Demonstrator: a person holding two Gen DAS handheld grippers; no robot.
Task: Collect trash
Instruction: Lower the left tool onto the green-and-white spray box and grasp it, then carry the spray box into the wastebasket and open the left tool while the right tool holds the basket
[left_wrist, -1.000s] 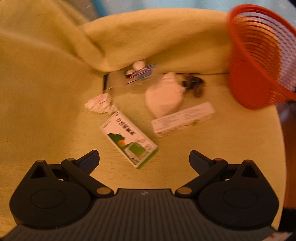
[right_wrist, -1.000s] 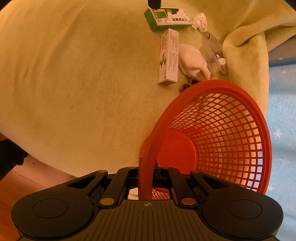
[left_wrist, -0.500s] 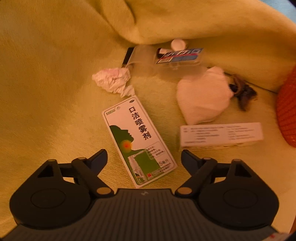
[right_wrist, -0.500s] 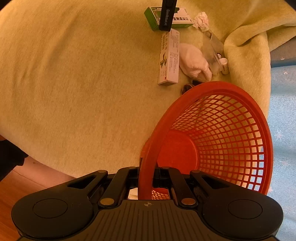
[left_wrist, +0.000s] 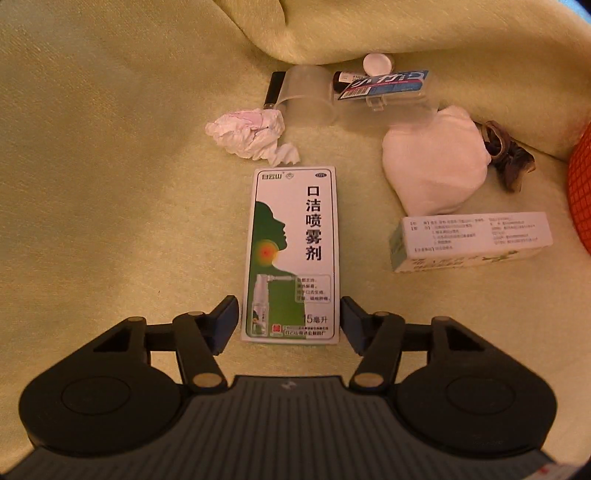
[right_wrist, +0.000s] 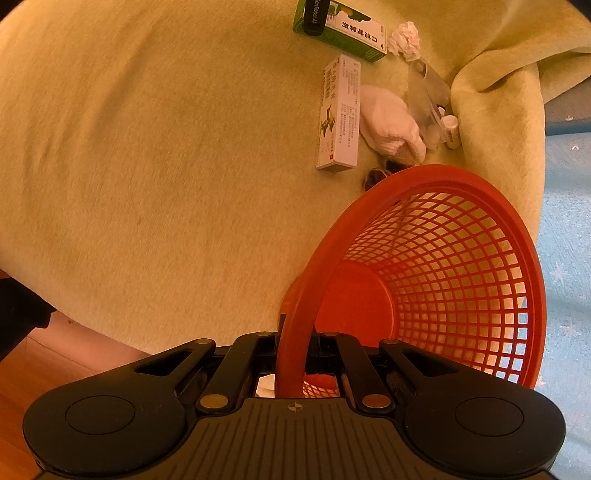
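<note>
One throat-spray carton (left_wrist: 293, 254) flat on yellow-green blanket (left_wrist: 110, 184), near end between left gripper (left_wrist: 289, 319) jaws, spread wide, not touching. Likely light, thin cardboard, crushable: pinch long edges gently. Right gripper (right_wrist: 291, 363) jaws clamped on red mesh basket (right_wrist: 436, 280) rim.

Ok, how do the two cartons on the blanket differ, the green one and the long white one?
The green spray carton lies flat, broad printed face up, between the open fingers of the left tool. The long white carton is slimmer, shows mostly fine text, and lies crosswise beside the white pouch, nearer the red basket, with no tool at it. Both rest closed on the blanket.
</note>
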